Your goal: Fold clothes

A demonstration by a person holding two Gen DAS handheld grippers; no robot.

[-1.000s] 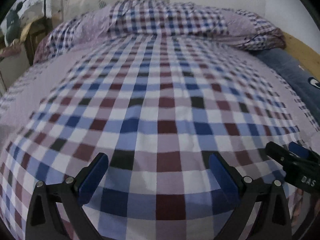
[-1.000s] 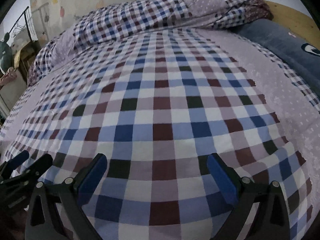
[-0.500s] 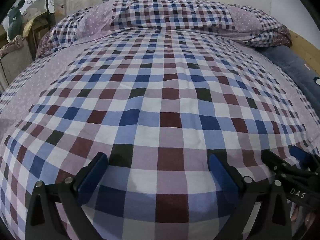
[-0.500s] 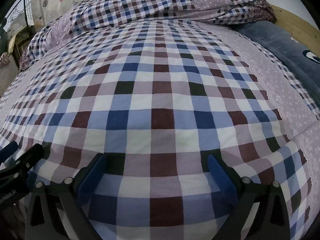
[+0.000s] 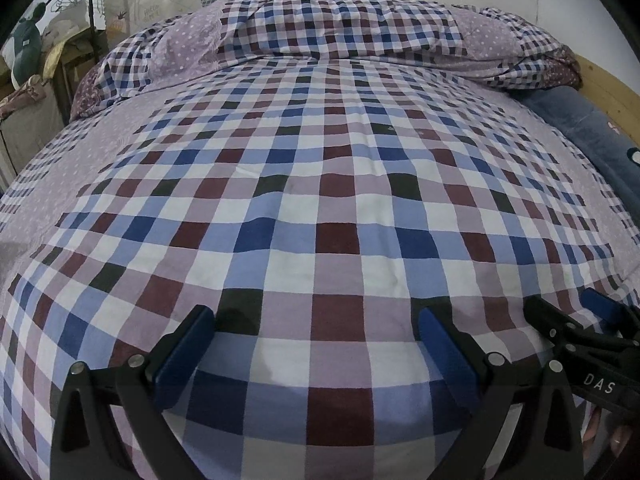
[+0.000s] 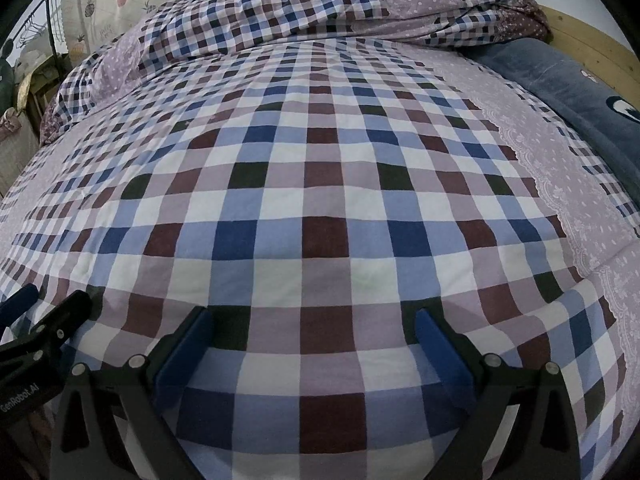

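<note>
A checked bedsheet (image 5: 336, 200) in blue, maroon and white covers the bed and fills both views. I see no separate garment on it. My left gripper (image 5: 316, 316) hovers open just over the sheet's near part, with nothing between its blue pads. My right gripper (image 6: 311, 316) is also open and empty over the sheet (image 6: 320, 184). The two hang side by side: the right gripper (image 5: 568, 306) shows at the left wrist view's right edge, and the left gripper (image 6: 52, 298) shows at the right wrist view's left edge.
A bunched checked quilt (image 5: 340, 24) lies across the far end of the bed. A dark blue blanket (image 6: 568, 76) runs along the right side beside a wooden bed frame (image 6: 592, 40). A clothes rack and piled items (image 5: 36, 52) stand at the far left.
Both grippers stay open and empty. Both views have shifted a little, so more of the pineapple-print wall behind the quilt shows now.
</note>
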